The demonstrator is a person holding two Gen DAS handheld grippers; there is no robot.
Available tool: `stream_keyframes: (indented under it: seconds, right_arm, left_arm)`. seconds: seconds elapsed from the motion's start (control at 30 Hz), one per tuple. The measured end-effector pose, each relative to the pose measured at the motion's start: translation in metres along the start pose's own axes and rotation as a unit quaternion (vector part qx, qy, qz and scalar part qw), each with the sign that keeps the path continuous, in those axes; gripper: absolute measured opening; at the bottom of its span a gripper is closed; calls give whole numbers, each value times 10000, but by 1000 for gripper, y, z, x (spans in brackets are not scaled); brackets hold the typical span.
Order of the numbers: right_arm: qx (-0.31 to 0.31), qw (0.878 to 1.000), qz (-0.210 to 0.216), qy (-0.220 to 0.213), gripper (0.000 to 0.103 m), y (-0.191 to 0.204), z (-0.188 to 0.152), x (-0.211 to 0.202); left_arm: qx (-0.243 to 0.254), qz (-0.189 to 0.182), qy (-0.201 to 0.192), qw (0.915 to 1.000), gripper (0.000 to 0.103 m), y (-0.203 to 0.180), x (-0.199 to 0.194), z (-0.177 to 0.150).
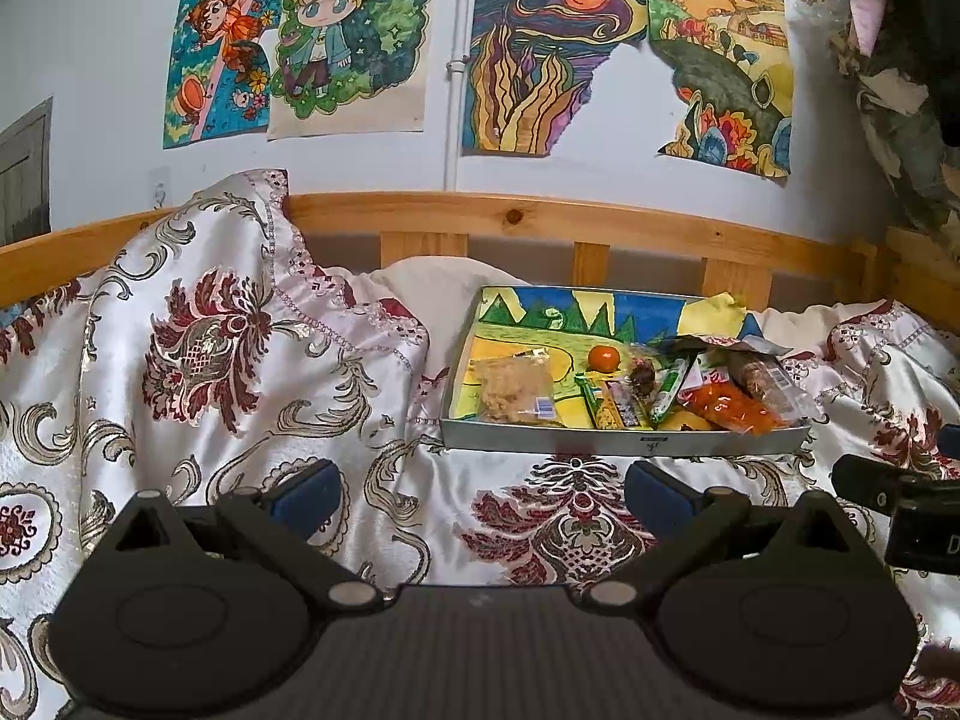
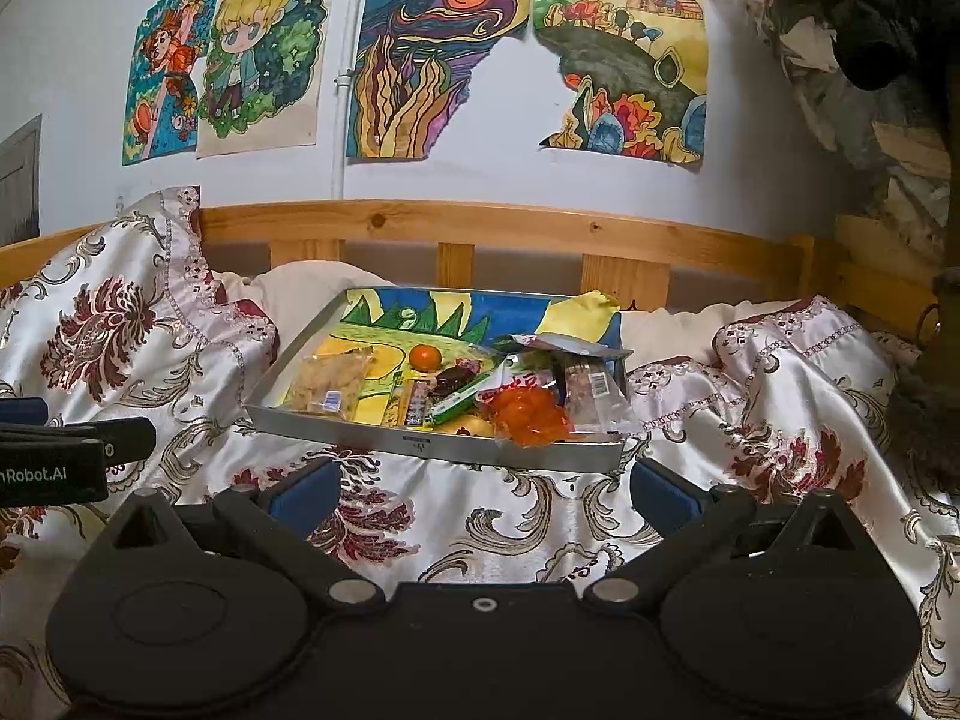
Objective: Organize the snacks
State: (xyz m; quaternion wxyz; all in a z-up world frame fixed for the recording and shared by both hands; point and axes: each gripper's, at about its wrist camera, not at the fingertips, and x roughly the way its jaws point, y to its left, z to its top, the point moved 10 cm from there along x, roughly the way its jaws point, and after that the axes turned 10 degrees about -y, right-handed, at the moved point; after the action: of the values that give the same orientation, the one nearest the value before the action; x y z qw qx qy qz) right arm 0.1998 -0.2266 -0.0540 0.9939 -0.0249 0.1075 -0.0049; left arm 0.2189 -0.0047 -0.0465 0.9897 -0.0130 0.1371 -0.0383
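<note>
Two grippers hang low over a satin bedspread [image 1: 240, 360] patterned in red and silver, which covers a wooden-railed bed [image 1: 540, 216] under a wall of coloured drawings [image 2: 444, 54]. On the bedspread, ahead of both cameras, sits a shallow metal tray [image 2: 420, 443] lined with a bright drawn picture, and every snack in view lies inside it. Toward the tray's left lies a clear bag of pale puffed pieces [image 2: 329, 383], apart from the rest; the right half is a crowded heap with an orange packet [image 2: 528, 417] at the near rim, a clear wrapped bar [image 2: 591, 390] beside it, a green stick pack [image 2: 465, 399], some slim wrapped strips [image 1: 612, 408] and a dark wrapped sweet [image 2: 456, 377]. Smallest, a little orange fruit [image 2: 425, 357] rests alone near the middle. Both the left gripper [image 1: 483, 489] and the right gripper [image 2: 483, 489] have their blue-padded fingers spread wide and carry nothing, each short of the tray's near wall. As for progress, the snacks are gathered in the tray, yet the right side looks jumbled; this could fit a sorting only partly done or a finished collecting of everything into one place, and the pictures do not settle which.
</note>
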Motion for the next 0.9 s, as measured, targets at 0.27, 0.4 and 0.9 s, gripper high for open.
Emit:
stream_keyframes:
  seconds: [0.27,0.4,0.9]
  right_arm:
    - [1,10000,3,-9,102,0,-1,0]
    - [5,10000,3,-14,102,1,0,0]
    - [0,10000,5,-11,102,1,0,0]
  left_arm:
    - [-7,7,11,10000,103,1,0,-1]
    - [-14,17,15,10000,103,2,0,0]
    - [-14,12,21,10000,103,2,0,-1]
